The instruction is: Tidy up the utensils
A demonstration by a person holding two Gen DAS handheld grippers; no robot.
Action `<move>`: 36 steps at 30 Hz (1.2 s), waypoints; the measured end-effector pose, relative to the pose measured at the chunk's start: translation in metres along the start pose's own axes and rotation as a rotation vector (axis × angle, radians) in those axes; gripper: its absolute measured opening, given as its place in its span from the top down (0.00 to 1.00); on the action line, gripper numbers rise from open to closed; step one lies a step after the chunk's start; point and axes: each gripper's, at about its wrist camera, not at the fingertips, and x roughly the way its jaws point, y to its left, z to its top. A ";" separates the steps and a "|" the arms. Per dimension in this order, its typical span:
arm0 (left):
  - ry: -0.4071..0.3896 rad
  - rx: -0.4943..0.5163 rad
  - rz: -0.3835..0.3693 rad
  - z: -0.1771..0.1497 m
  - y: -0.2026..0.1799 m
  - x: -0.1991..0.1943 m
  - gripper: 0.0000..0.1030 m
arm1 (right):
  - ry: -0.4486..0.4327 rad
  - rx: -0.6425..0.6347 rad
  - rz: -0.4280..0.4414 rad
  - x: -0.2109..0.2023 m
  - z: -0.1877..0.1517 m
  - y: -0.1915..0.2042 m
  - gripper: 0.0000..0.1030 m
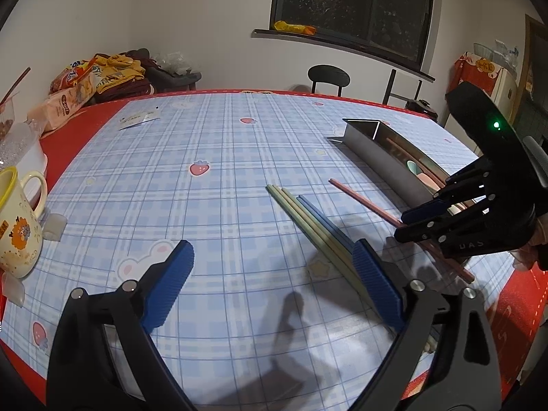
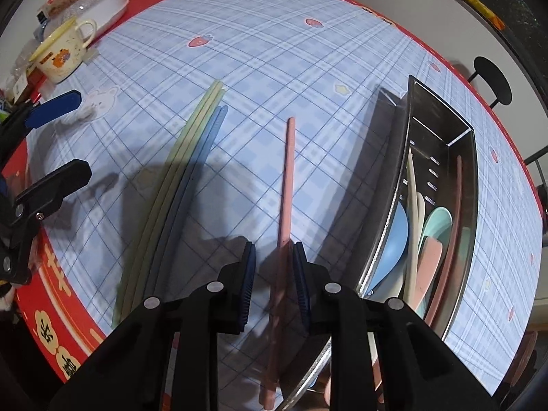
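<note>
1. The right gripper hangs low over the table, its jaws parted with the pink chopstick lying between them; whether the pads touch it cannot be told.
2. The left gripper is spread wide and holds nothing; its right pad sits over the near ends of the green chopsticks and blue chopsticks, which lie side by side on the tablecloth.
3. Beyond the pink chopstick stands the steel tray, which holds spoons and another pink chopstick.
4. A mug sits at the far left.
</note>
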 end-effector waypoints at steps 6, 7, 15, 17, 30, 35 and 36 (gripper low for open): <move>0.014 -0.014 -0.015 0.000 0.002 0.002 0.15 | 0.015 0.102 0.066 -0.001 -0.007 -0.004 0.86; 0.018 -0.012 -0.018 0.000 0.002 0.002 0.16 | 0.013 0.116 0.073 -0.002 -0.010 -0.003 0.86; 0.144 0.080 -0.018 0.006 -0.015 0.020 0.32 | -0.077 0.214 0.103 -0.015 -0.046 0.008 0.89; 0.166 0.100 -0.035 0.005 -0.025 0.022 0.32 | -0.107 0.208 0.087 -0.015 -0.050 0.012 0.89; 0.222 0.196 0.079 -0.005 -0.056 0.034 0.28 | -0.222 0.145 0.002 -0.016 -0.063 0.022 0.89; 0.242 0.180 0.059 -0.006 -0.057 0.035 0.25 | -0.229 0.144 0.004 -0.016 -0.063 0.022 0.89; 0.241 0.187 0.072 -0.007 -0.058 0.035 0.24 | -0.229 0.144 0.004 -0.016 -0.063 0.022 0.89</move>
